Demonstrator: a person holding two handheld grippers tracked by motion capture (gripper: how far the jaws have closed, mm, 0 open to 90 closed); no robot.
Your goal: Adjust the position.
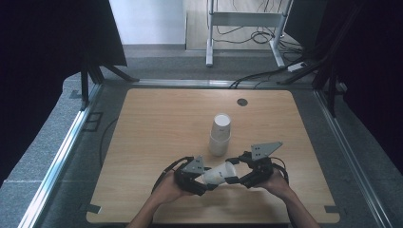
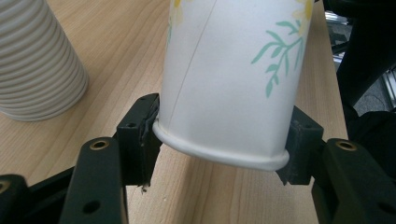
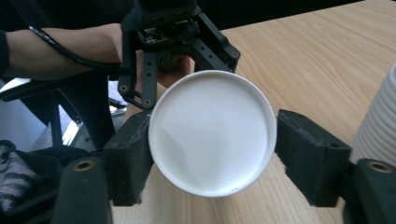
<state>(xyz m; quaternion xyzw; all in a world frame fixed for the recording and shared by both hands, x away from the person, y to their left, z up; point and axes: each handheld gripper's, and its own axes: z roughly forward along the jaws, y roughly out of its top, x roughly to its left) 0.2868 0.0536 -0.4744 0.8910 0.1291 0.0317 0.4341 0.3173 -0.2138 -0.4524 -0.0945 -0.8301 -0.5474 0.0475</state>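
Observation:
A white paper cup (image 1: 219,174) with a green leaf print lies level above the table's front, between both grippers. Its rolled rim points at my left gripper (image 1: 205,179), its flat base at my right gripper (image 1: 236,176). In the left gripper view, the left gripper (image 2: 222,133) is shut on the cup (image 2: 229,74), a pad pressing each side of the rim. In the right gripper view, the right gripper (image 3: 219,144) stands open around the cup's base (image 3: 212,133), with a thin gap at the right pad (image 3: 310,149).
A stack of ribbed white cups (image 1: 220,135) stands upright mid-table, just beyond the grippers, also seen as the stack (image 2: 37,60) and its edge (image 3: 378,121). A dark round grommet (image 1: 242,101) sits near the wooden table's (image 1: 142,142) far edge. Metal rails flank the table.

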